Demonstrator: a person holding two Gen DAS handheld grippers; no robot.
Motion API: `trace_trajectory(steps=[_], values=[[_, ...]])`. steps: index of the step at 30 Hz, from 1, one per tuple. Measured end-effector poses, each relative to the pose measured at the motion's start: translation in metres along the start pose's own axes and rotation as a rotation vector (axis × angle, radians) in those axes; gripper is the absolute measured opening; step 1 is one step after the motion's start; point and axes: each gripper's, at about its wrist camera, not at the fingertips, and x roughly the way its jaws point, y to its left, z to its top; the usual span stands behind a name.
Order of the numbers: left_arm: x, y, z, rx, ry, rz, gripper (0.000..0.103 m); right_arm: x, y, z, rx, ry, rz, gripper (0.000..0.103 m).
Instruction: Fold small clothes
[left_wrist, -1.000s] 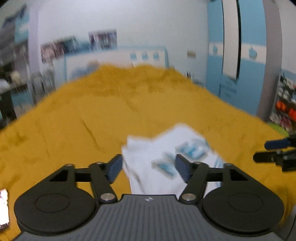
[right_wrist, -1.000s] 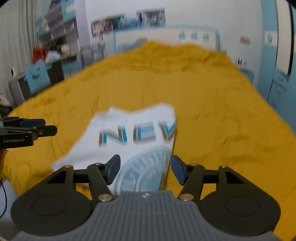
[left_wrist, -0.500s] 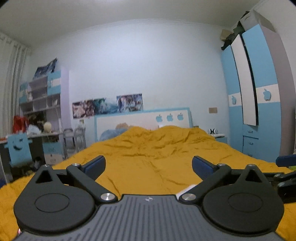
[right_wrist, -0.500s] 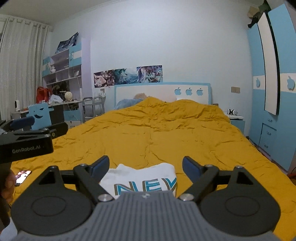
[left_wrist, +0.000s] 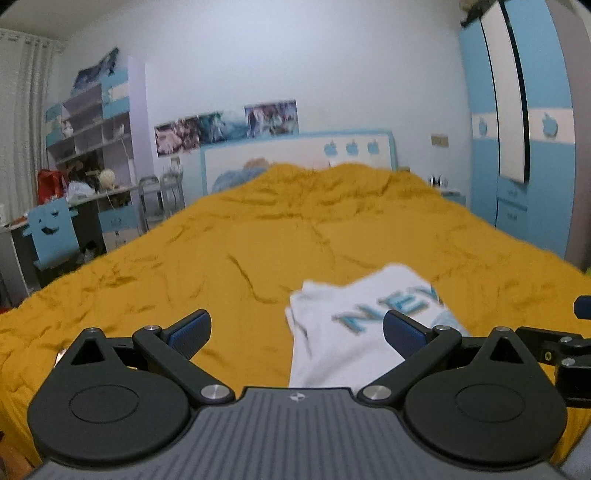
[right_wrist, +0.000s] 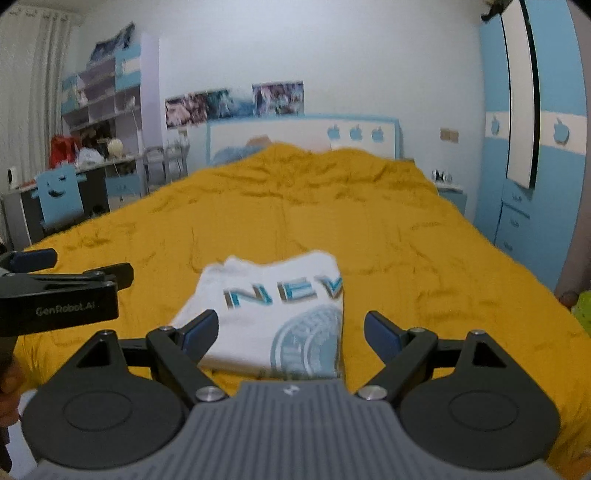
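White cotton, folded into a compact rectangle and printed with blue-grey letters "NEV" above a round blue emblem, the small T-shirt (right_wrist: 280, 314) lies flat on the mustard-yellow quilted bedspread (right_wrist: 406, 240), near the near edge of the bed. We see our right gripper (right_wrist: 291, 334) hovering above that near edge, its blue-padded black fingers (right_wrist: 201, 332) spread wide apart and holding nothing; the folded shirt shows between them, and whether they touch it we cannot tell. Our left gripper (left_wrist: 297, 332) likewise has its fingers (left_wrist: 192, 332) wide apart and empty, with the T-shirt (left_wrist: 354, 321) lying to the right of its centre, partly behind the right finger. In the right wrist view the left gripper (right_wrist: 66, 288) appears at the left margin, level with the shirt and apart from it. At the far end stand a white headboard with blue apple motifs (right_wrist: 306, 133), and to the right a blue-and-white wardrobe (right_wrist: 535, 147).
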Motion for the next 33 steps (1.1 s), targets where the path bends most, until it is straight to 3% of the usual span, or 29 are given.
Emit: trace_trajectory(steps=[6, 16, 22, 33], values=[[0.008, -0.001, -0.019, -0.020, 0.135, 0.000, 0.103, 0.010, 0.000, -0.018, 0.008, 0.087, 0.002, 0.082], [0.013, -0.009, -0.034, -0.012, 0.245, -0.008, 0.103, 0.029, 0.001, -0.027, 0.011, 0.160, -0.005, 0.082], [0.014, -0.010, -0.037, -0.001, 0.271, -0.012, 0.103, 0.036, 0.004, -0.031, 0.011, 0.199, 0.002, 0.082], [0.013, -0.008, -0.037, -0.003, 0.269, -0.010, 0.103, 0.034, 0.005, -0.032, 0.005, 0.183, -0.001, 0.082]])
